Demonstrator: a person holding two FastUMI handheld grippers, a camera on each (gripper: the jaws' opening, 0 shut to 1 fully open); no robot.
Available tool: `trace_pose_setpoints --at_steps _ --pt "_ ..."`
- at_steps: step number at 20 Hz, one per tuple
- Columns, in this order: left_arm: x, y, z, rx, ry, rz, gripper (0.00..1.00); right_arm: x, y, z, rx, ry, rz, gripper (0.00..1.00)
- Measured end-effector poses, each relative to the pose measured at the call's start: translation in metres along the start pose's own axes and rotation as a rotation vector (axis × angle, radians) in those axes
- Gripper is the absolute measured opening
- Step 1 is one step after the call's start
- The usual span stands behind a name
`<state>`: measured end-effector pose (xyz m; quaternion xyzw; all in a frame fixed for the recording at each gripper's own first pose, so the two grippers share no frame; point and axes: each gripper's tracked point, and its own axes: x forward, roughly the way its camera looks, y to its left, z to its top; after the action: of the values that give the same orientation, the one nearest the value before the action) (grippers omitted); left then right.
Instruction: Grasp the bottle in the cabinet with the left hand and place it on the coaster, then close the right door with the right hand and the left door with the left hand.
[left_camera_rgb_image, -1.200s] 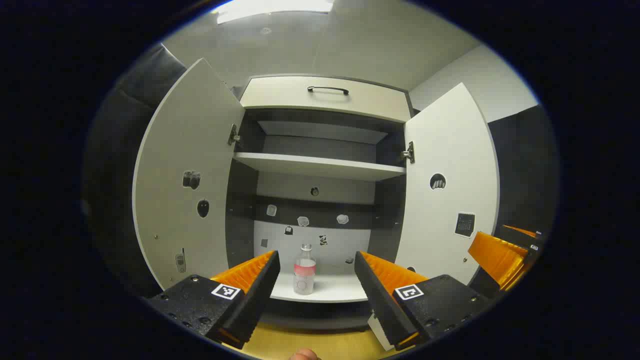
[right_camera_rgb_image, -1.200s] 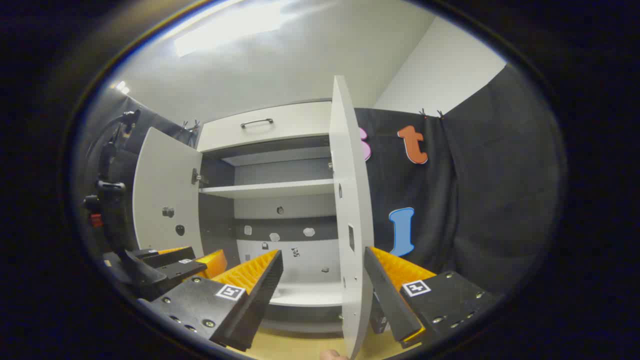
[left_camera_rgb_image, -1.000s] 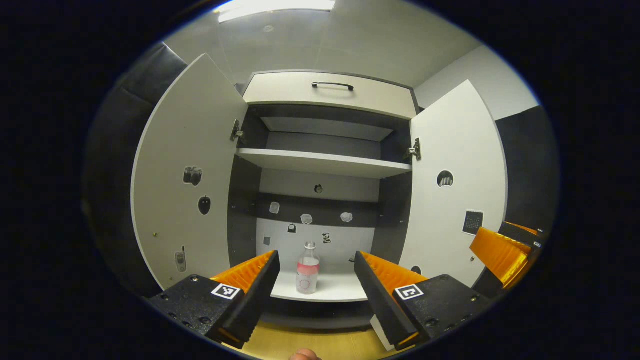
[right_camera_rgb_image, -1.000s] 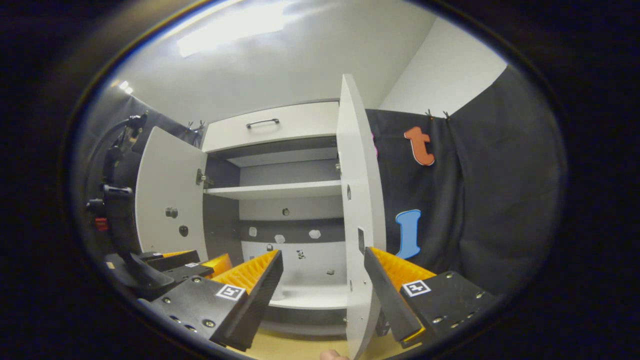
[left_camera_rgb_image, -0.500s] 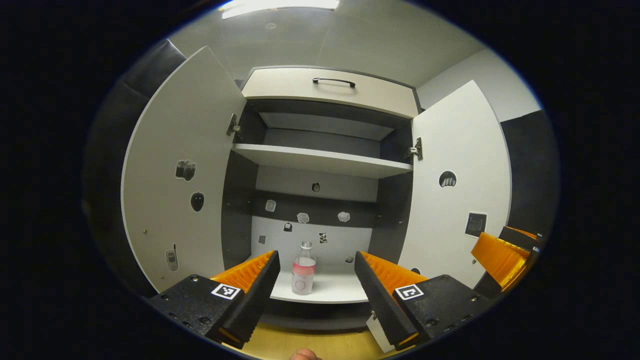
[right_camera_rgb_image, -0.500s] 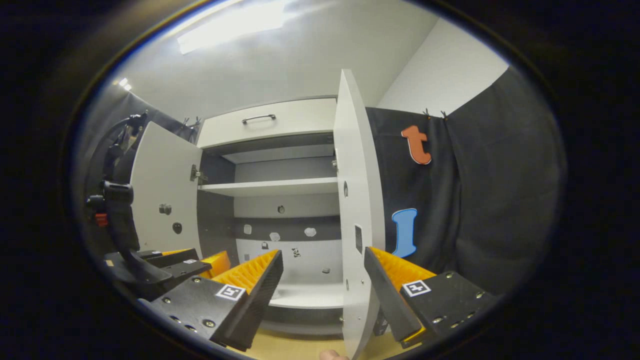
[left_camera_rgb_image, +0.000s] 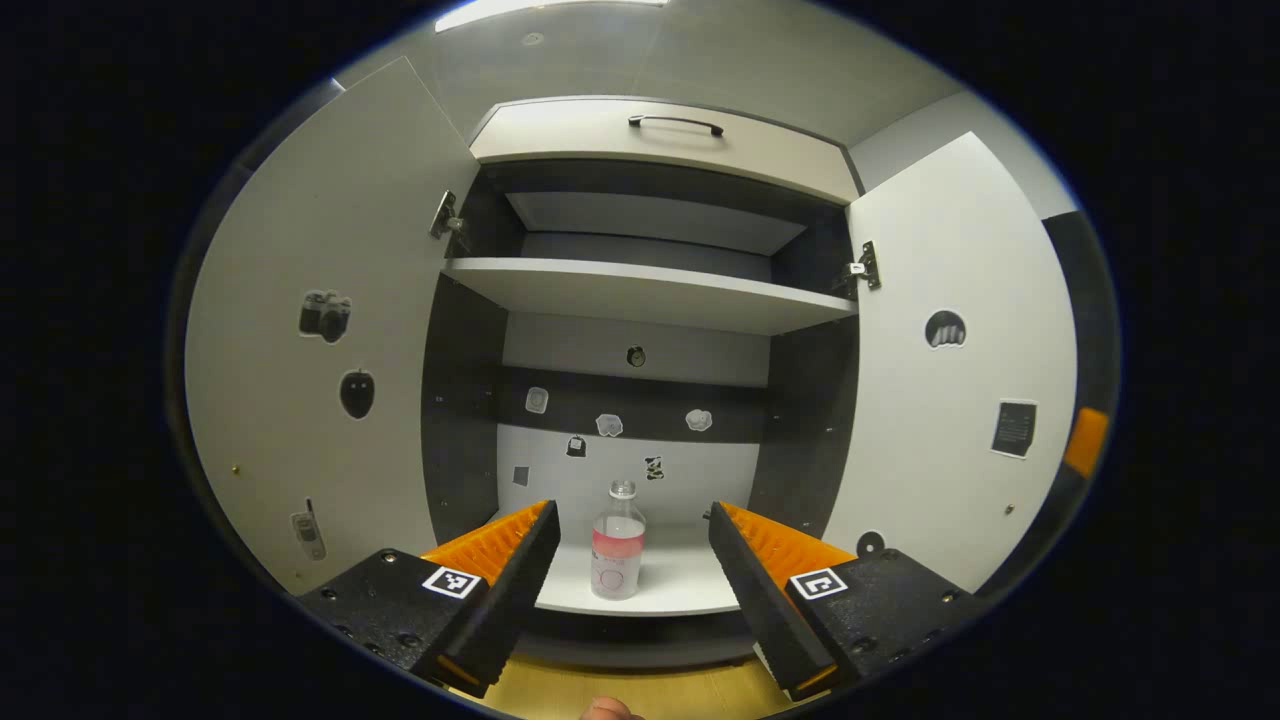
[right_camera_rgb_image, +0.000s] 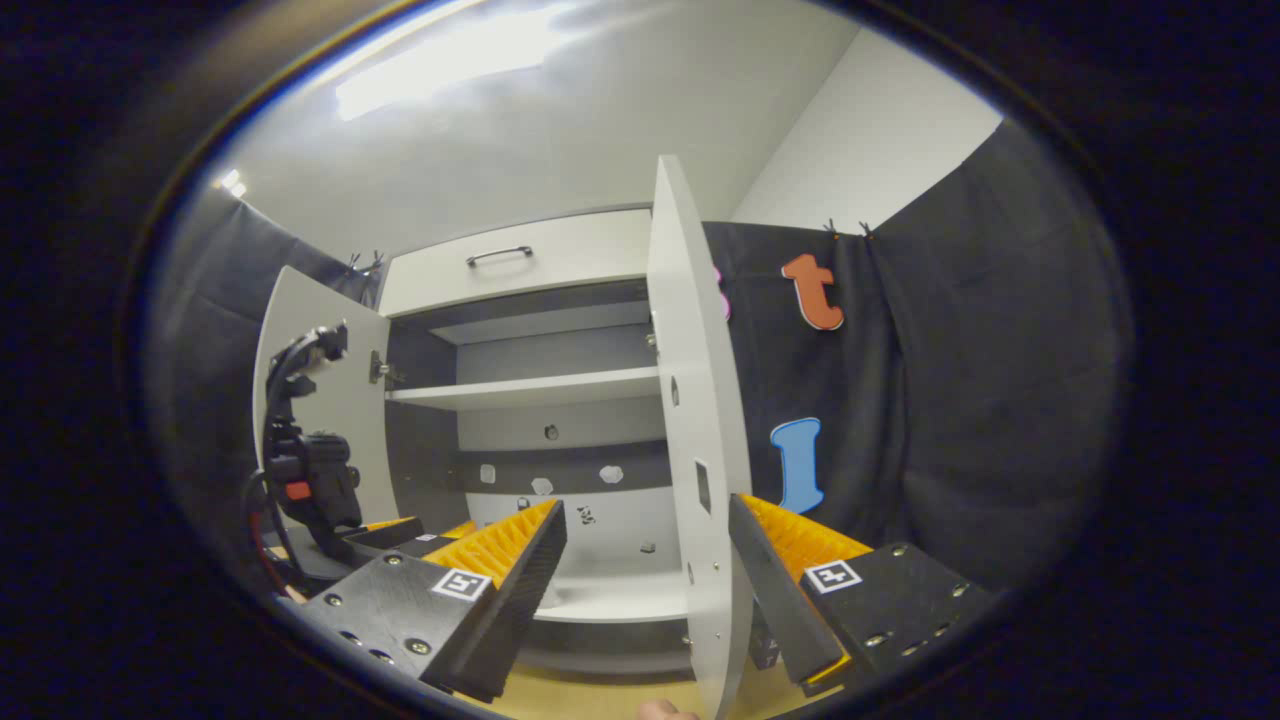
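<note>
Left gripper view is looking straight into the open cabinet (left_camera_rgb_image: 650, 290), where the bottle (left_camera_rgb_image: 617, 543) is standing upright on the bottom shelf (left_camera_rgb_image: 680, 580), well ahead of the left gripper (left_camera_rgb_image: 630, 545) and framed between its spread fingers. The jaws are gaping wide and gripping nothing. Both doors are standing open: the left door (left_camera_rgb_image: 320, 330) and the right door (left_camera_rgb_image: 960, 370), each dotted with small stickers. A drawer (left_camera_rgb_image: 660, 135) with a dark handle is sitting above the shelves. In the right gripper view, the right gripper (right_camera_rgb_image: 645, 545) is holding its jaws wide apart with the right door's edge (right_camera_rgb_image: 700, 450) passing between its fingers, though I cannot tell whether either finger is touching it.
</note>
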<state>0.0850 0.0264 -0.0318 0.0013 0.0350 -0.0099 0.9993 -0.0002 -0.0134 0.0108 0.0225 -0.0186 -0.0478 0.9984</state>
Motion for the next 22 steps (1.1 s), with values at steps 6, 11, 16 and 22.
trace_pose_setpoints --at_steps 6,11,16,22 --pt "0.070 0.006 -0.026 0.038 0.056 -0.009 0.96 -0.016 -0.035 0.009 -0.052 -0.034 -0.154 0.98" --pt "0.123 0.012 -0.054 0.057 0.099 0.013 0.96 -0.024 -0.046 0.010 -0.063 -0.030 -0.223 0.98" --pt "0.158 0.023 -0.088 0.048 0.176 0.044 0.96 -0.031 -0.055 0.013 -0.077 -0.026 -0.276 0.98" --pt "0.176 0.032 -0.111 0.037 0.224 0.063 0.97 -0.036 -0.060 0.009 -0.083 0.000 -0.306 0.98"
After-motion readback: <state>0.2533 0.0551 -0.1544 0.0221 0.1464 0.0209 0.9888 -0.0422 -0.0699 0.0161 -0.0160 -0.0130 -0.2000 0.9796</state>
